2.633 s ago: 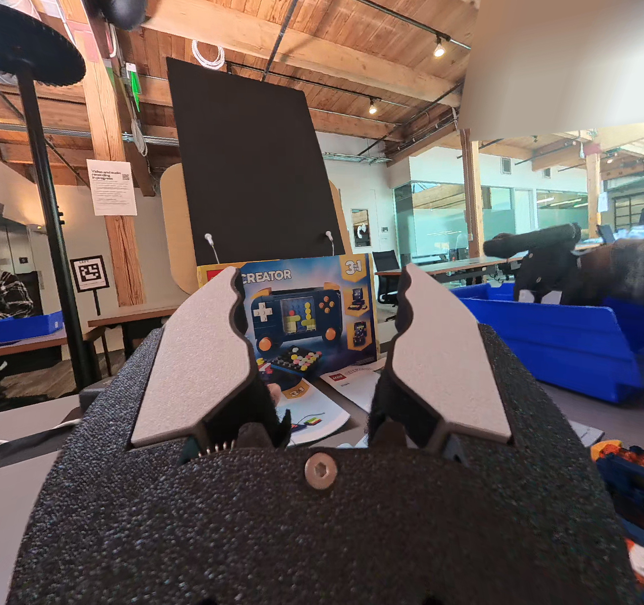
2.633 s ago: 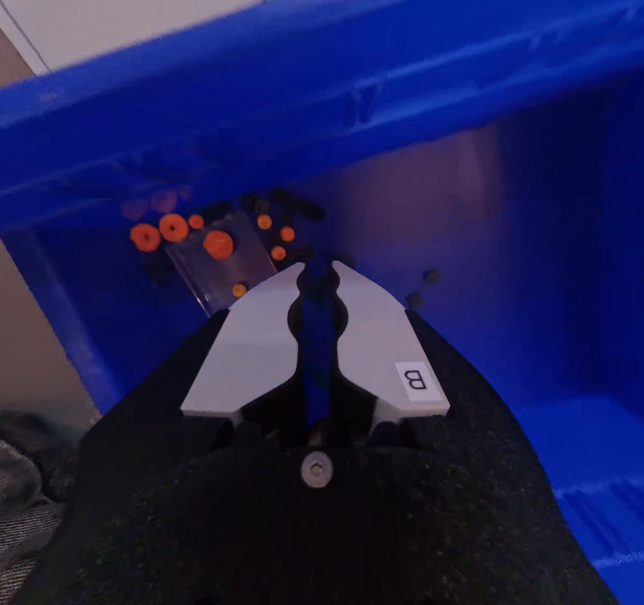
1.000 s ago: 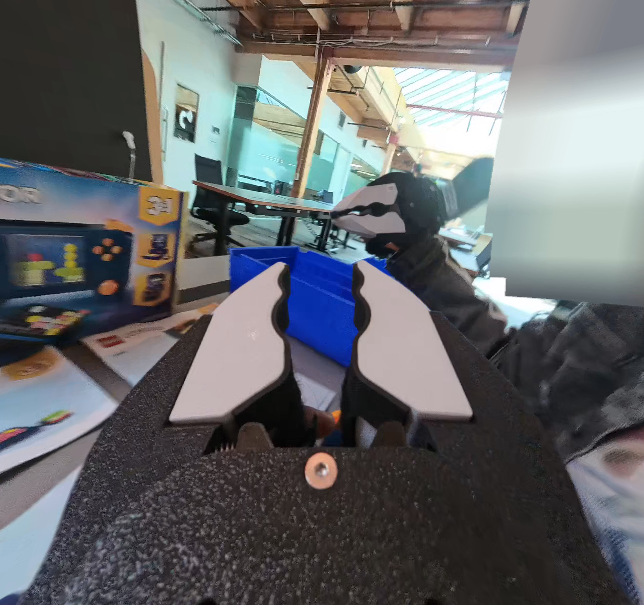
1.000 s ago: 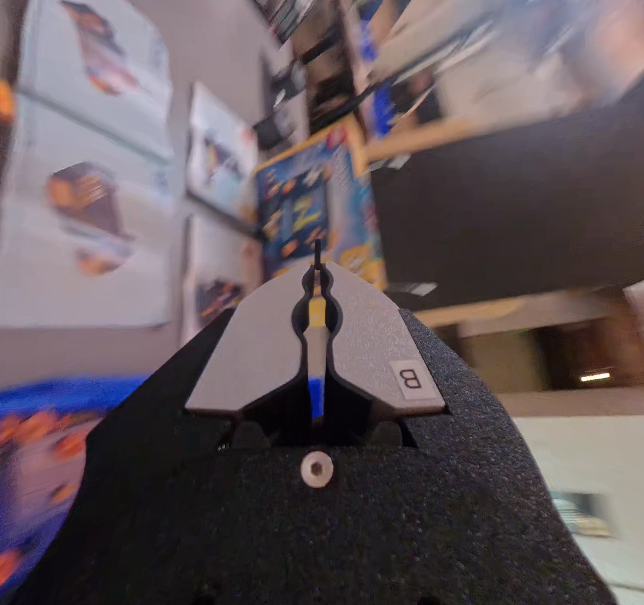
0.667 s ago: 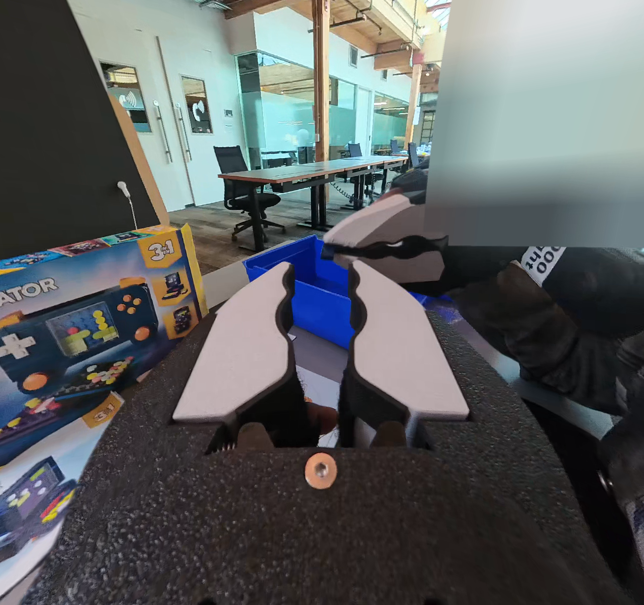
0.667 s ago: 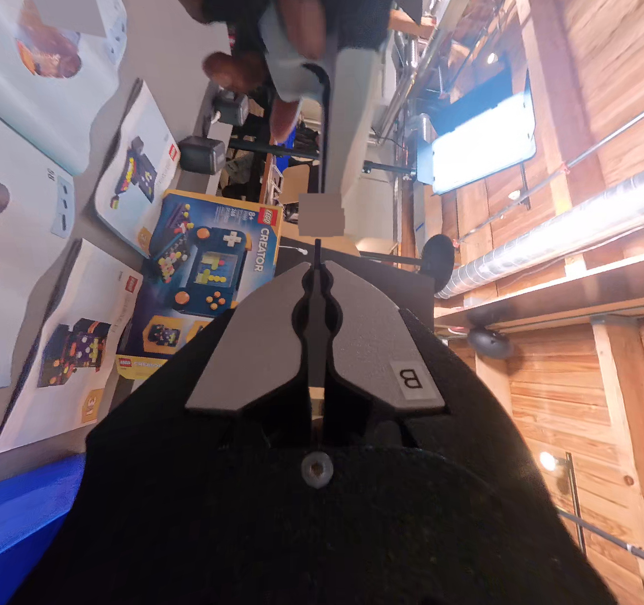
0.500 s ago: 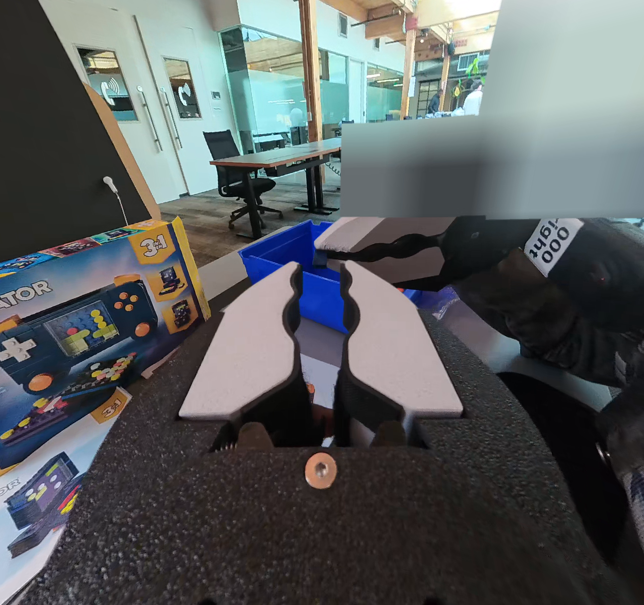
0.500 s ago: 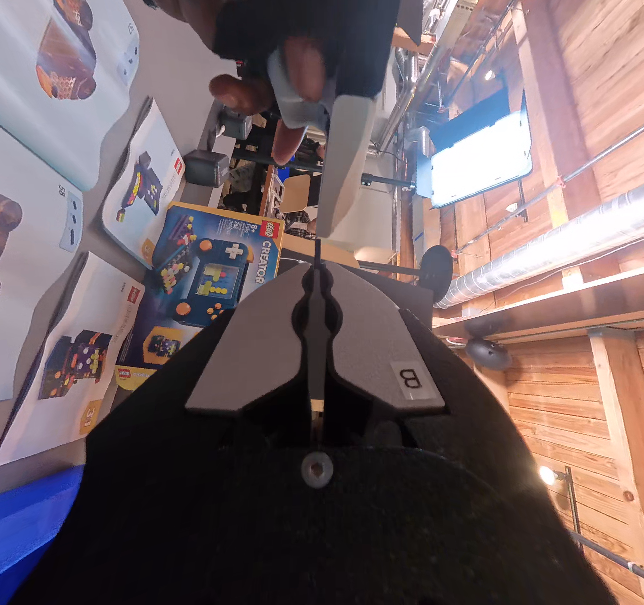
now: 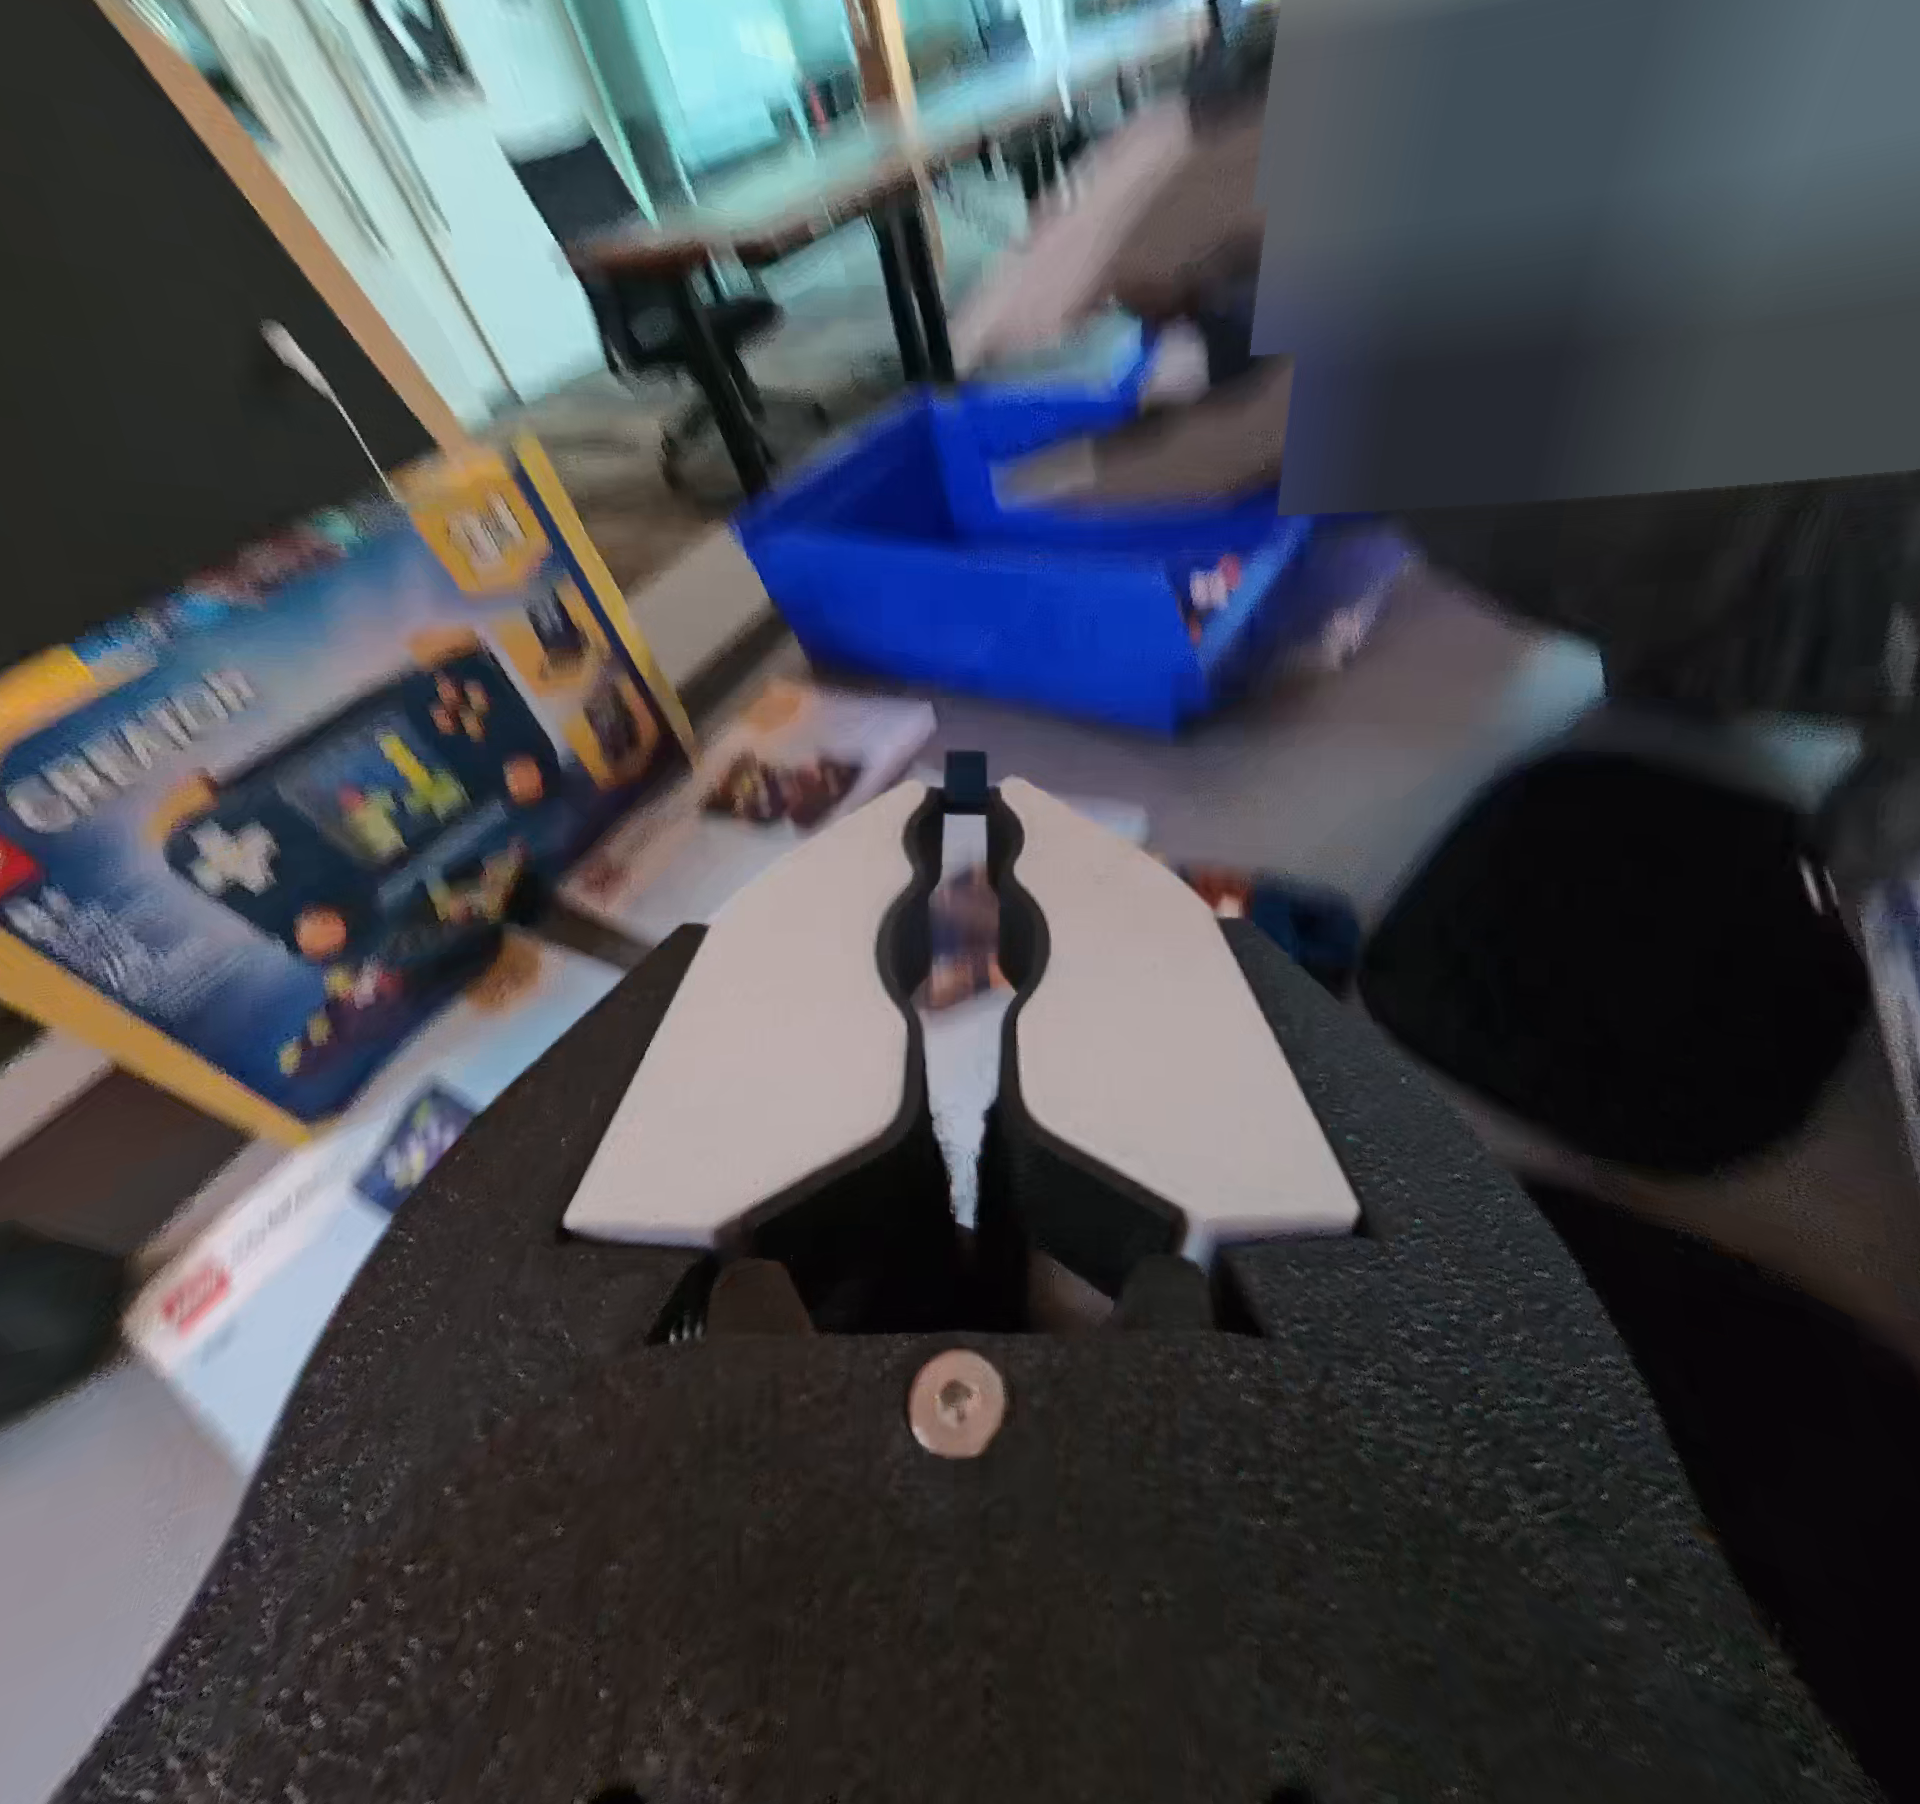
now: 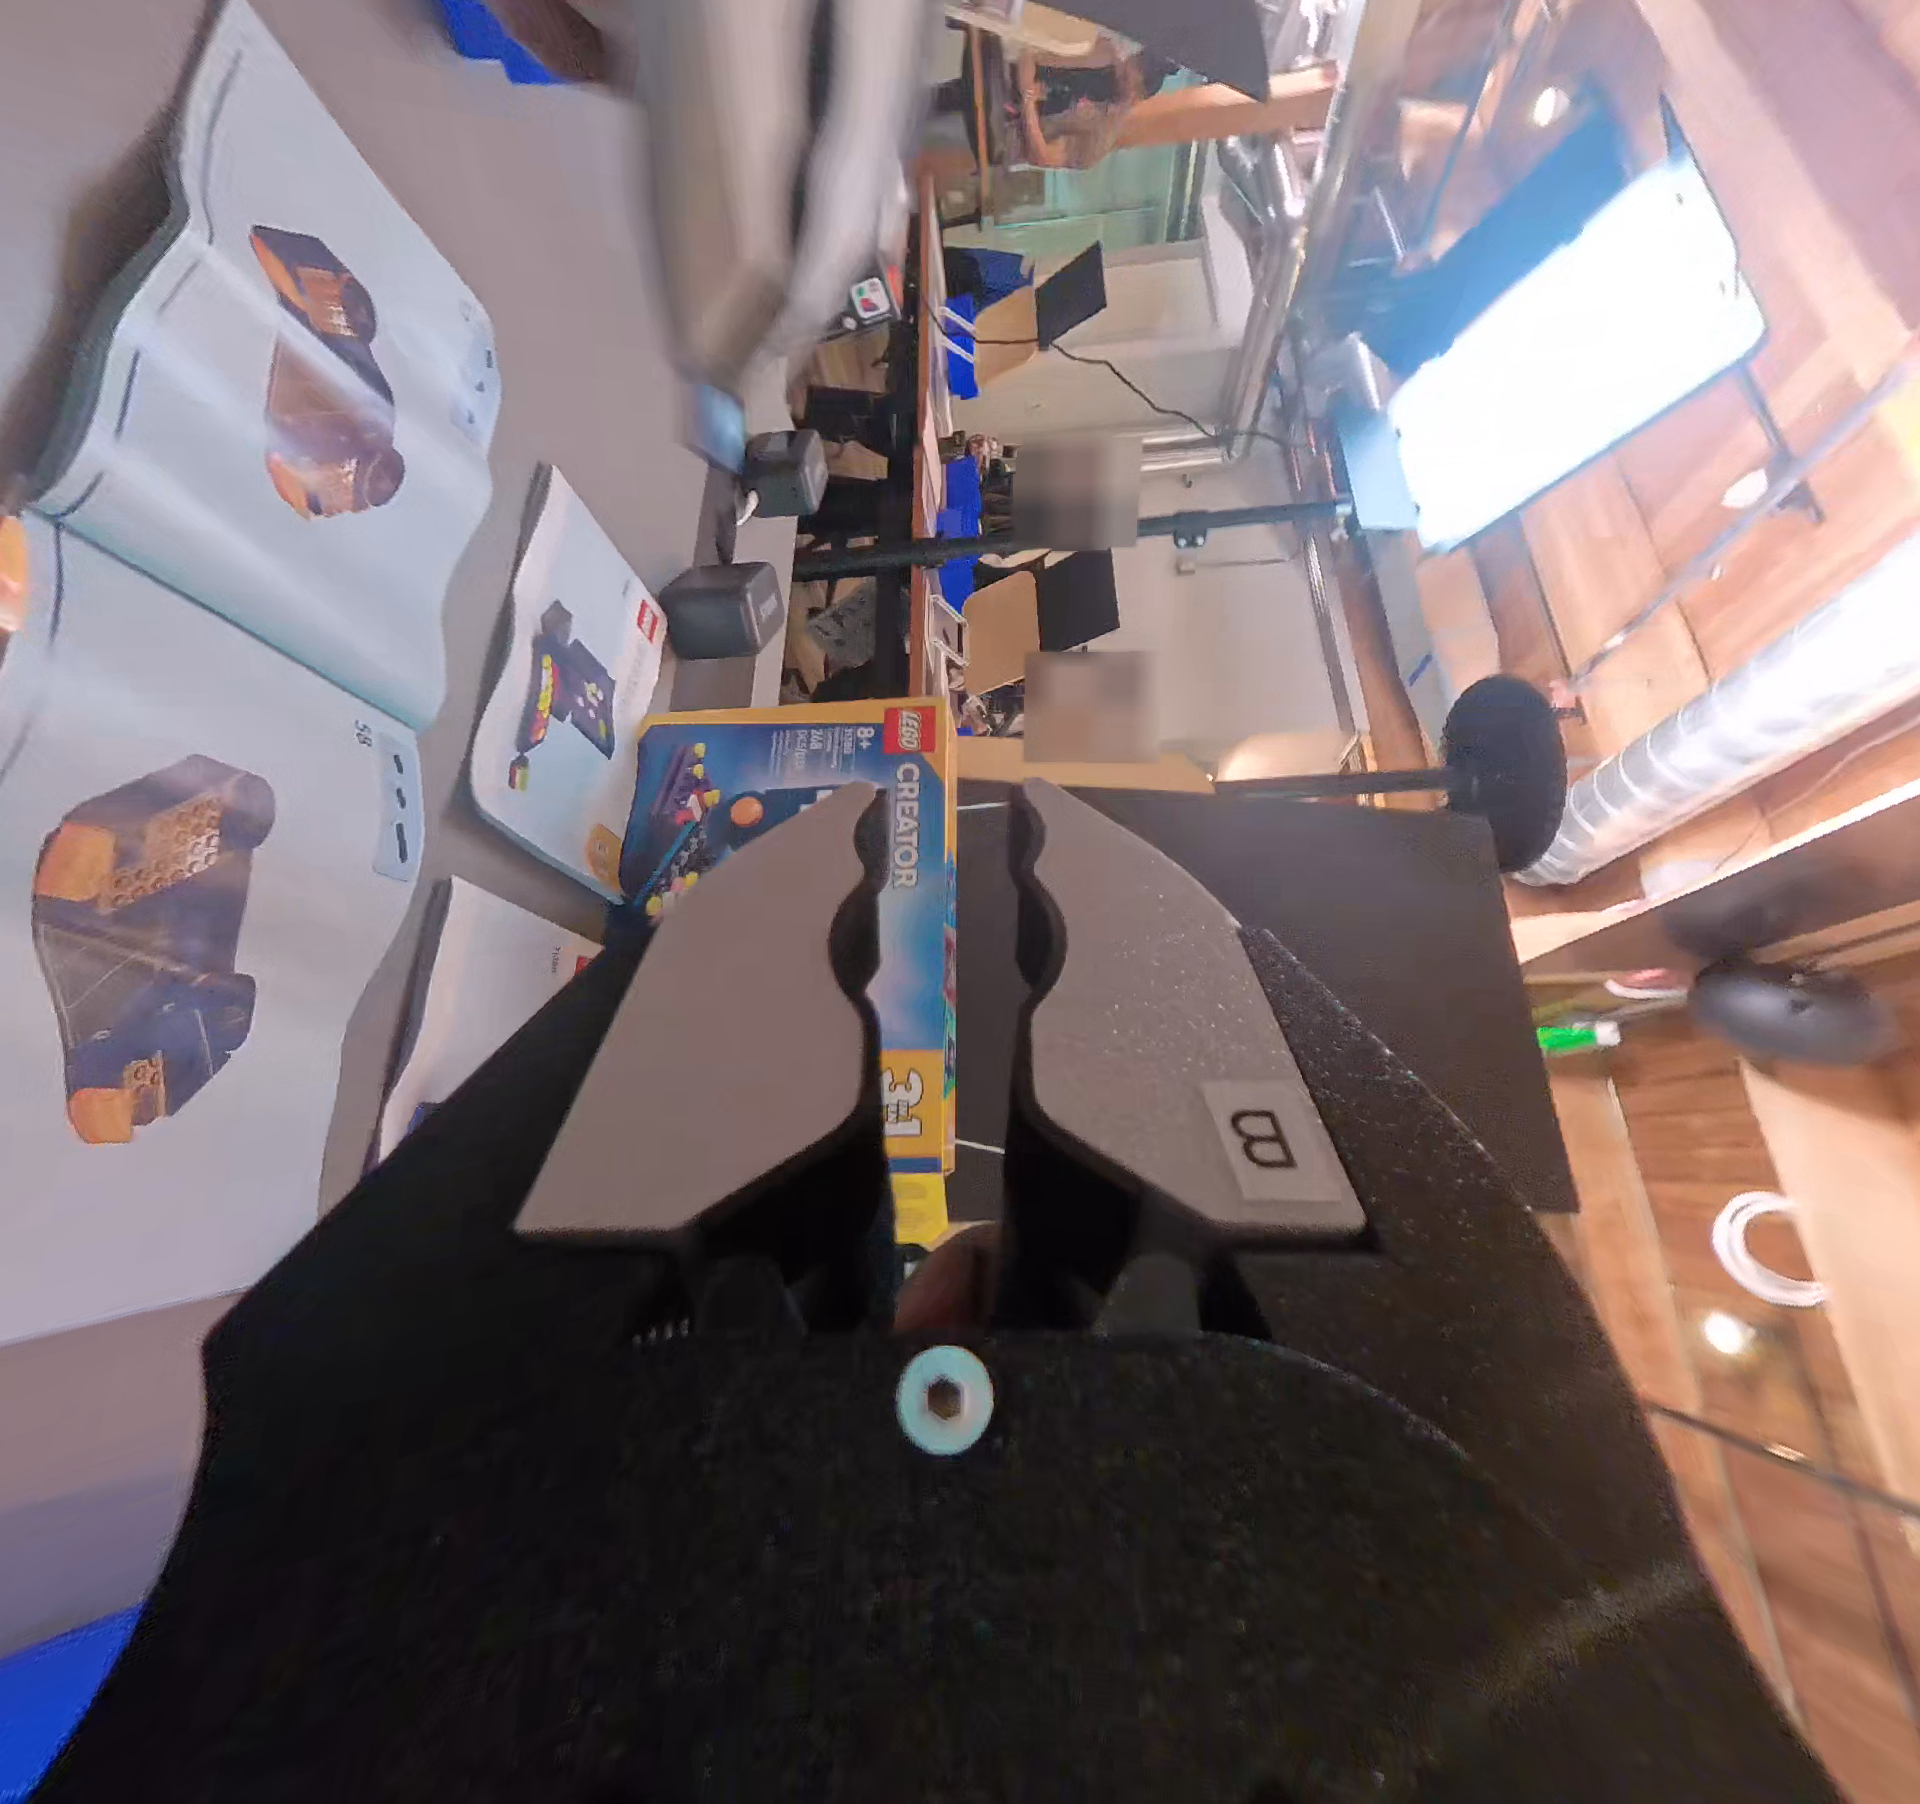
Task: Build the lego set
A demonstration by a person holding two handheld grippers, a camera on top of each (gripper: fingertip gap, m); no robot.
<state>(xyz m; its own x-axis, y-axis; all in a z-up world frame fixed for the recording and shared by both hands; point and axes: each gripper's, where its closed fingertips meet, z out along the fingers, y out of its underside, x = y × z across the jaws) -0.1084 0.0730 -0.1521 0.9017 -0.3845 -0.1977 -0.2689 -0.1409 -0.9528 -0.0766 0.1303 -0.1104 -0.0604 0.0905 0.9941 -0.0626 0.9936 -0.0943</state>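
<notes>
My left gripper (image 9: 964, 798) is shut on a small dark blue lego piece (image 9: 964, 778) that sticks out past its fingertips, held above the table. In the right wrist view the left gripper (image 10: 769, 144) is a blurred grey shape at the top, with the piece (image 10: 717, 424) at its tip. My right gripper (image 10: 940, 804) is open and empty, rolled on its side, apart from the left one. Its black body (image 9: 1610, 965) shows at the right of the left wrist view. The lego set box (image 9: 312, 778) stands at the left, also in the right wrist view (image 10: 790, 798).
A blue bin (image 9: 997, 601) with loose pieces stands on the grey table behind the grippers. Open instruction booklets (image 10: 260, 352) lie flat on the table, more by the box (image 9: 790, 798). A black board (image 9: 125, 352) stands behind the box. My hands' fingertips stand some 8 cm from each other.
The right gripper came out of the blue bin with the thin dark piece and met the left gripper. The left has shut on the piece, the right has opened and drawn away.
</notes>
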